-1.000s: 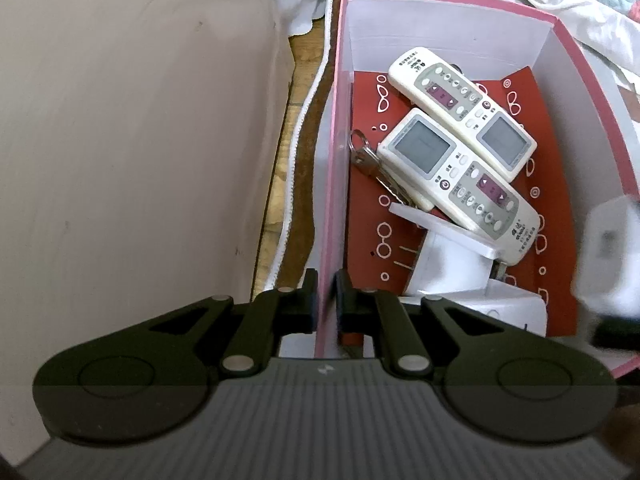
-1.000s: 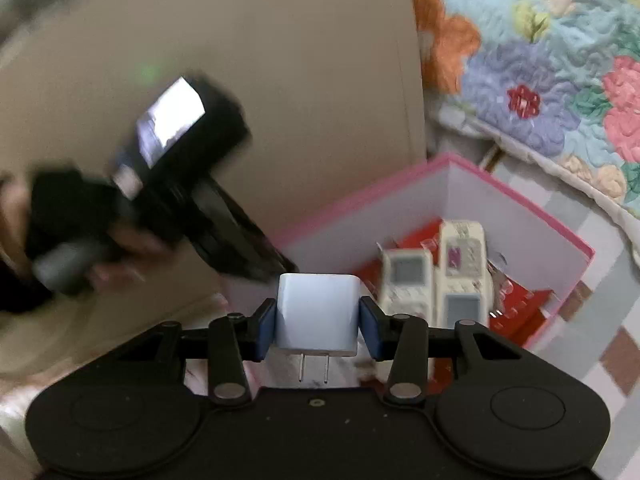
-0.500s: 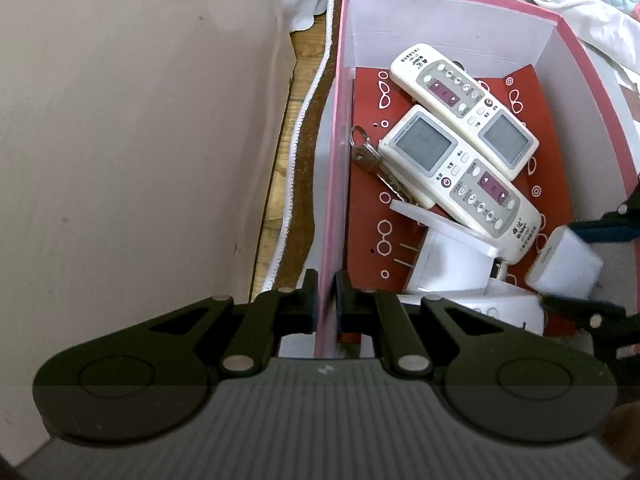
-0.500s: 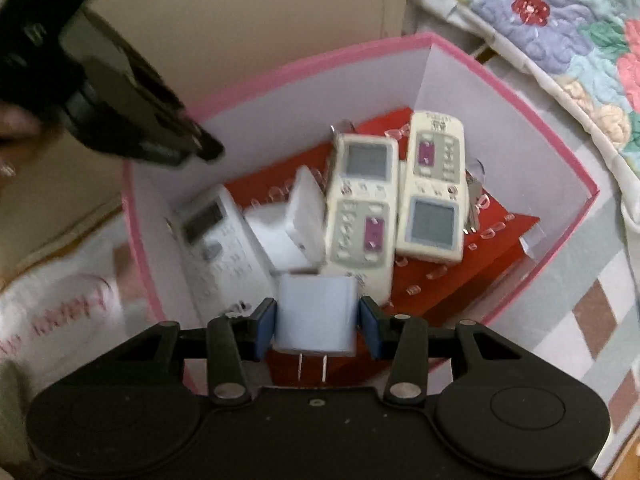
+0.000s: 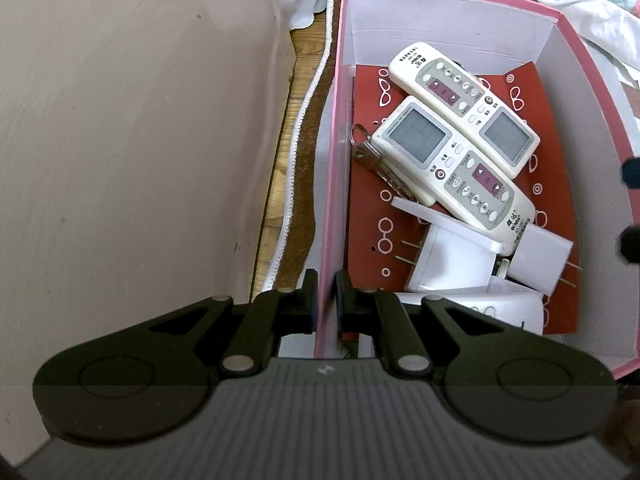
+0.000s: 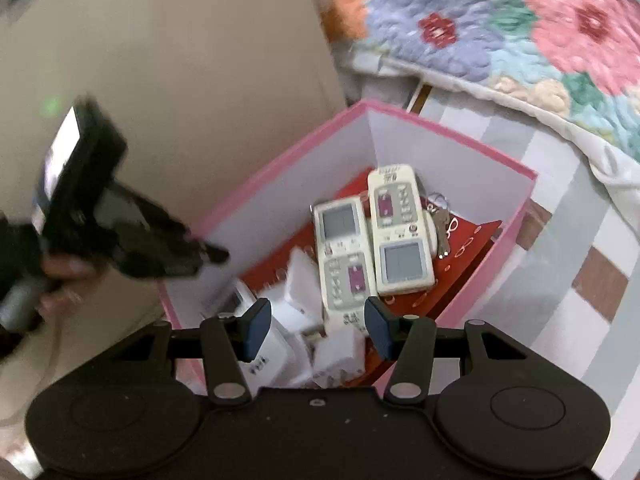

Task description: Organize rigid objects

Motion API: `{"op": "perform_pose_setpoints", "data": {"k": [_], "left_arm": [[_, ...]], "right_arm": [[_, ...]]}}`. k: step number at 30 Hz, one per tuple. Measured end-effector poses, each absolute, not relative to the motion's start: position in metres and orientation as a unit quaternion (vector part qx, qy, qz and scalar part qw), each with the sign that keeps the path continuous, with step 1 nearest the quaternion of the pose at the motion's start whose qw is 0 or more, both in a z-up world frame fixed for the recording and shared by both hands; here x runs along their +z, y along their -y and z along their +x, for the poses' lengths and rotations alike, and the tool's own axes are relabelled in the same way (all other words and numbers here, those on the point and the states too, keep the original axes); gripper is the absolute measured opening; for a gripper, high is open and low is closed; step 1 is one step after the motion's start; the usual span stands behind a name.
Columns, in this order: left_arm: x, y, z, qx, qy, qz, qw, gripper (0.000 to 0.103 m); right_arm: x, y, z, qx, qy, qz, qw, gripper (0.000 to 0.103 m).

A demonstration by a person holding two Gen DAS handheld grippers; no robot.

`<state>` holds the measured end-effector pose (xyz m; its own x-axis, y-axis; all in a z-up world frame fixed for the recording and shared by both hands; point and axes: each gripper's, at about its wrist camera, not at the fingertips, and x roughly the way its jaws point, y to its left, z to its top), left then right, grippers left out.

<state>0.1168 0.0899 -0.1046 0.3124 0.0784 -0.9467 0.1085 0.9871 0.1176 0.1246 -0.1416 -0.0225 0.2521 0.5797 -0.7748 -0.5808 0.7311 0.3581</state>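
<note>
A pink box (image 5: 331,168) (image 6: 276,172) with a red patterned floor holds two white remotes (image 5: 452,164) (image 6: 400,236), a bunch of keys (image 5: 370,152), a large white plug adapter (image 5: 452,260) and a small white charger cube (image 5: 540,262) (image 6: 340,354). My left gripper (image 5: 326,304) is shut on the box's left wall near its front corner. My right gripper (image 6: 316,322) is open and empty above the box, with the charger cube lying loose below it.
A beige wall or board (image 5: 140,140) stands left of the box. A floral quilt (image 6: 520,40) lies behind and to the right. Striped cloth (image 6: 560,260) lies under the box. A strip of wooden floor (image 5: 280,188) shows between wall and box.
My right gripper opened and let go of the small white charger cube, which now lies in the box beside the adapter. The right gripper has lifted back. The left gripper has not moved.
</note>
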Motion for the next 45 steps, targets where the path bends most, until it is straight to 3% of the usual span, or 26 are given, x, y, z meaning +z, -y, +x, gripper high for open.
{"op": "perform_pose_setpoints", "data": {"k": [7,23,36,37,41,45], "left_arm": [[-0.104,-0.093,0.114,0.001,-0.583,0.067,0.81,0.009],[-0.082,-0.094,0.106,0.032,-0.546,0.036,0.836,0.009],[0.004,-0.076,0.059,0.011,-0.475,0.078,0.876,0.011],[0.009,-0.075,0.055,0.006,-0.475,0.074,0.877,0.012],[0.02,-0.071,0.037,-0.011,-0.483,0.04,0.875,0.034],[0.026,-0.059,0.022,-0.031,-0.488,0.027,0.872,0.044]], "right_arm": [[-0.017,0.171,0.122,0.354,-0.485,0.108,0.793,0.057],[0.011,0.183,0.098,0.288,-0.456,0.151,0.828,0.059],[0.064,0.196,0.062,0.254,-0.422,0.13,0.86,0.059],[0.068,0.196,0.06,0.25,-0.422,0.127,0.862,0.059],[0.08,0.199,0.048,0.233,-0.422,0.118,0.868,0.06],[0.087,0.201,0.035,0.21,-0.425,0.097,0.875,0.061]]}}
